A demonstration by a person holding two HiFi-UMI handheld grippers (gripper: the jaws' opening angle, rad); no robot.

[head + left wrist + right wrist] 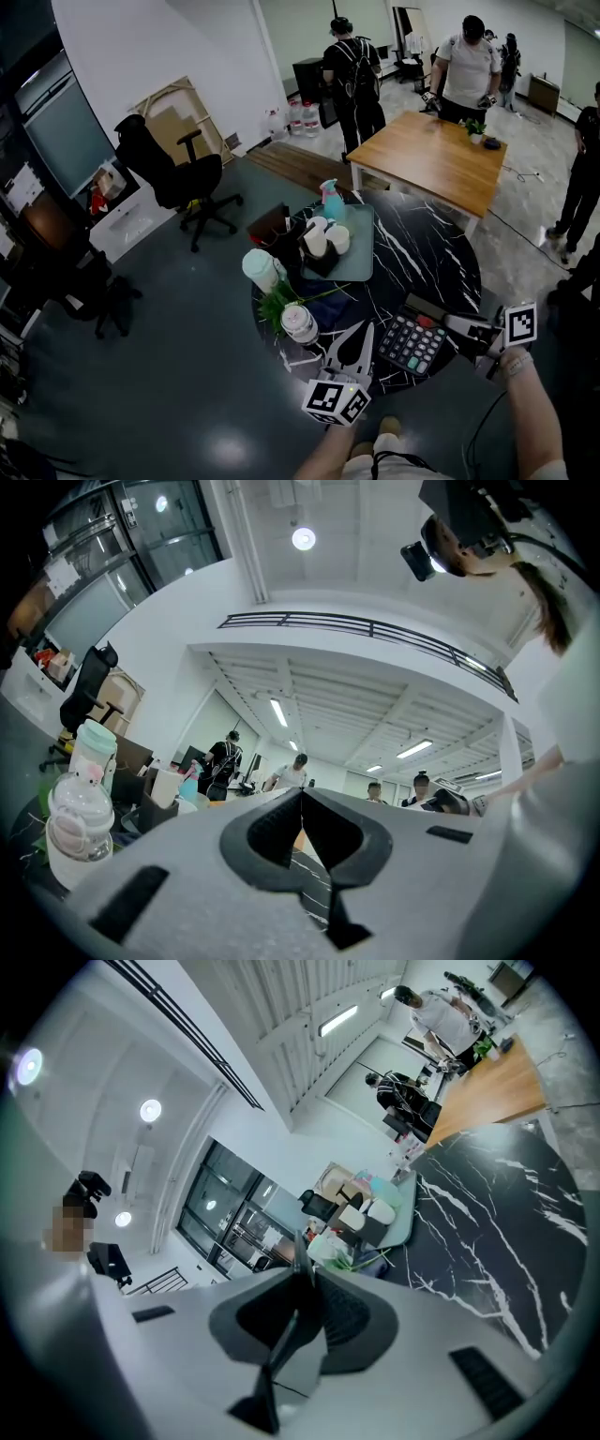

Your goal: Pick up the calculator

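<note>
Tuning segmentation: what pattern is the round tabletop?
Round tabletop: black with white marble veining, clearest in the head view.

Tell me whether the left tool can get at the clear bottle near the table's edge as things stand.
Probably yes. The left tool is shut on nothing, and the clear bottle stands close beside it, with nothing between them. The jaws must open first.

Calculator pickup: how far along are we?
Done: the right hand-held gripper is closed on one edge of the calculator. In hand: it holds the calculator at the near edge of the table; I cannot tell whether it is clear of the top. Left: lift it clear. The left hand-held gripper is shut and empty.
</note>
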